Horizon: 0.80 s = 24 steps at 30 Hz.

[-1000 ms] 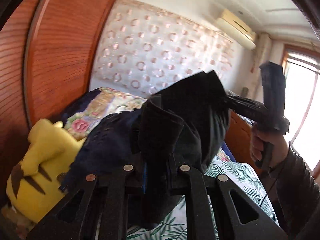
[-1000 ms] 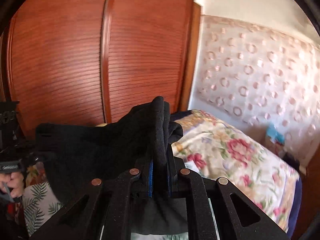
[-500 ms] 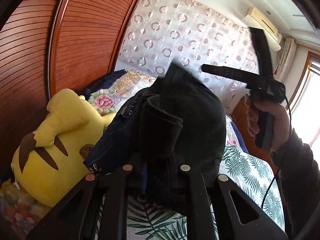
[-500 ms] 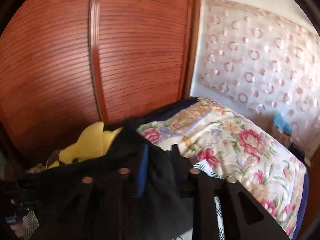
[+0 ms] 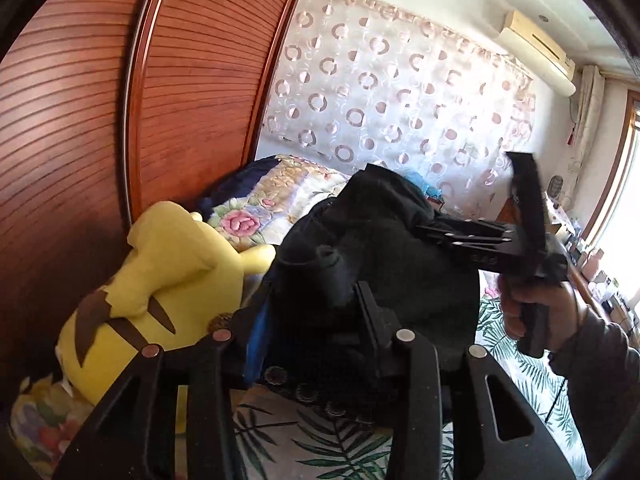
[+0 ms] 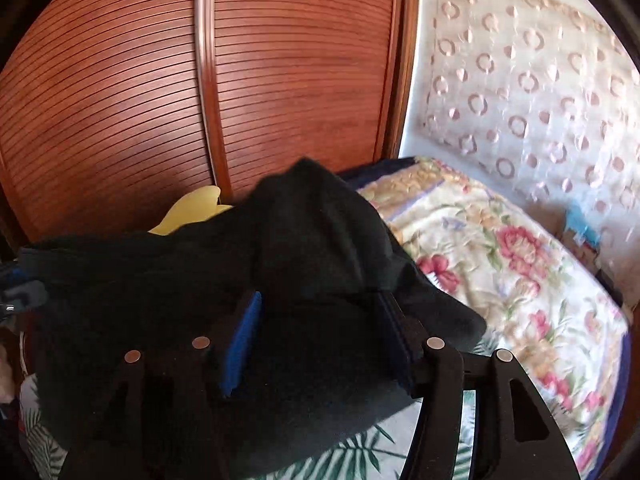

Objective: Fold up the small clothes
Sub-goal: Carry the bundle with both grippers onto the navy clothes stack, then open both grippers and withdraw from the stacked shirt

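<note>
Now my left gripper (image 5: 310, 312) has its fingers spread, the black garment (image 5: 380, 264) bunched loosely between them. My right gripper (image 6: 320, 340) is likewise spread, cloth draped across both pads. A second ago both were clamped on folds held higher. The garment hangs just above the bed sheet (image 5: 280, 436), leaf-printed, with a floral quilt (image 6: 500, 260) beyond. A yellow plush toy (image 5: 160, 280) sits by the slatted wooden wardrobe (image 6: 200, 100); a ringed curtain (image 5: 400, 92) covers the far wall.
</note>
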Each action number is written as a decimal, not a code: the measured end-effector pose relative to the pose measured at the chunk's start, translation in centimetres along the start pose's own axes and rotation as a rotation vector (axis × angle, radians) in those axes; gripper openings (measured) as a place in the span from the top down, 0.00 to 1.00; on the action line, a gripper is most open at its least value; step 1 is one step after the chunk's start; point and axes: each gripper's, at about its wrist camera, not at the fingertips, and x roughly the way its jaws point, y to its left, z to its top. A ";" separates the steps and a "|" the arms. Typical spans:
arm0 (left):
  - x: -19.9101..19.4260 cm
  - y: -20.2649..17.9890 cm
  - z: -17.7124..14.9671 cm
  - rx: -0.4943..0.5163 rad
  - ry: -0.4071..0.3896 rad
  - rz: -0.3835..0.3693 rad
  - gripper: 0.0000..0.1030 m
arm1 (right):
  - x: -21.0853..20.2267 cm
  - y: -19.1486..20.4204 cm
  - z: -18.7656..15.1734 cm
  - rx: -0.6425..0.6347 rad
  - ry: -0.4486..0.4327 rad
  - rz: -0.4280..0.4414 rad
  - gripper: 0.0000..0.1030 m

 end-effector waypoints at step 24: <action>-6.1 -4.2 0.5 0.232 -0.103 0.057 0.18 | -12.6 5.5 -8.1 0.124 -0.148 -0.044 0.37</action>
